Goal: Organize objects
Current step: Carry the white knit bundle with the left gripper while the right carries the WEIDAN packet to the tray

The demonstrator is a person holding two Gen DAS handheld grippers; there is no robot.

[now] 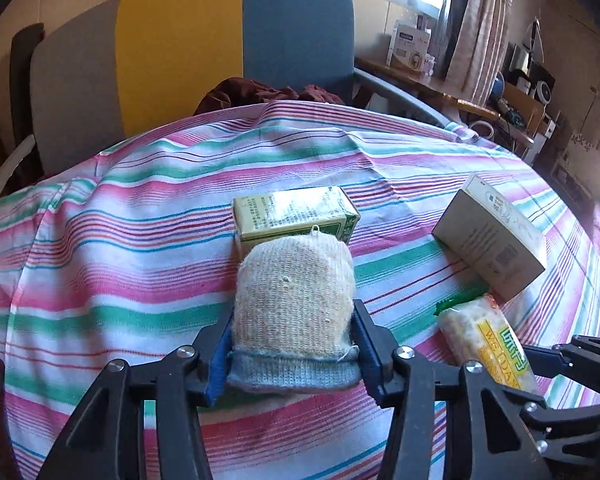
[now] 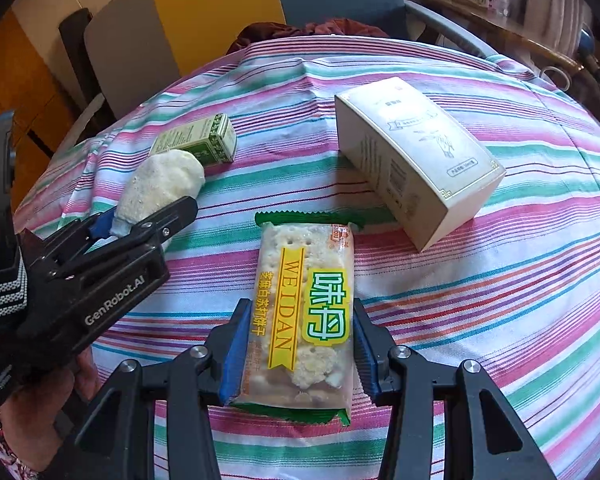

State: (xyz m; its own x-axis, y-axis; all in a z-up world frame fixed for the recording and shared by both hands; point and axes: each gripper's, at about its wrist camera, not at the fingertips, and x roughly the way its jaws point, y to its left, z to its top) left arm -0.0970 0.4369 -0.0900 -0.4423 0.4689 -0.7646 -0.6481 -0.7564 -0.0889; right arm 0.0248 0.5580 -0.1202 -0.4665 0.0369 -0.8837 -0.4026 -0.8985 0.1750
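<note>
Left claw (image 1: 294, 354) has its blue pads pressed against the cuff end of the rolled sock (image 1: 294, 300), which lies on the striped table (image 1: 100, 240) touching the green box (image 1: 288, 210); I judge it soft and light, so I grip low at the thick cuff where it won't squash away. Right claw (image 2: 296, 350) is clamped on the sides of the cracker packet (image 2: 304, 312), beside the white box (image 2: 416, 160), and I reckon that wrapper is slippery and the crackers brittle, so easy pressure across the width.
</note>
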